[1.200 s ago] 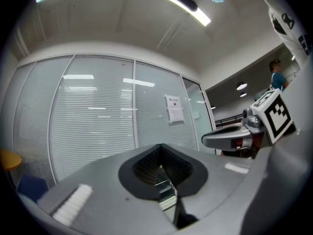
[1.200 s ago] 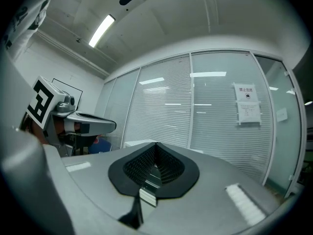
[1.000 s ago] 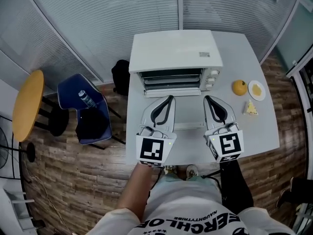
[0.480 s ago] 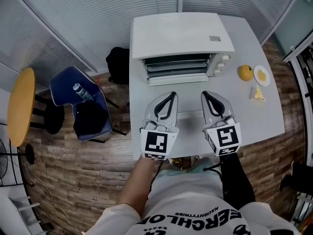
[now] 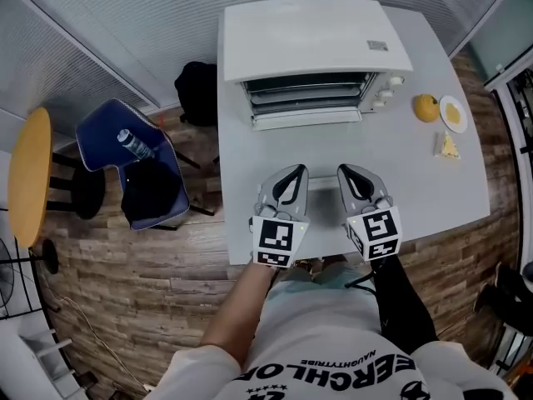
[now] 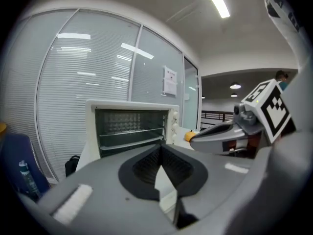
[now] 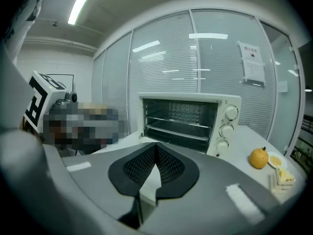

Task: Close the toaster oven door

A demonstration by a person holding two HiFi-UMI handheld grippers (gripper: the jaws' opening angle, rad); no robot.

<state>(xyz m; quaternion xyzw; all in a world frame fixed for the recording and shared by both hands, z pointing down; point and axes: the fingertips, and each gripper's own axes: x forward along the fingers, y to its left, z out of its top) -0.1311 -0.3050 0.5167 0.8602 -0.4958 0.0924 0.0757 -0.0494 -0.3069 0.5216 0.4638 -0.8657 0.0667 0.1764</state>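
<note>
White box-shaped toaster oven (image 5: 312, 40) at far side of pale grey table (image 5: 416, 182); its door (image 5: 306, 121) open, wire racks exposed. Left claw (image 5: 296, 171) and right claw (image 5: 344, 171) side by side in front of the oven, well clear of the door; both fully closed tip to tip, gripping nothing.

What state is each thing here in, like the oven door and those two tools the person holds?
Oven door: open, folded down.
Oven: racks bare.
Left hand-held gripper: shut, empty.
Right hand-held gripper: shut, empty.
</note>
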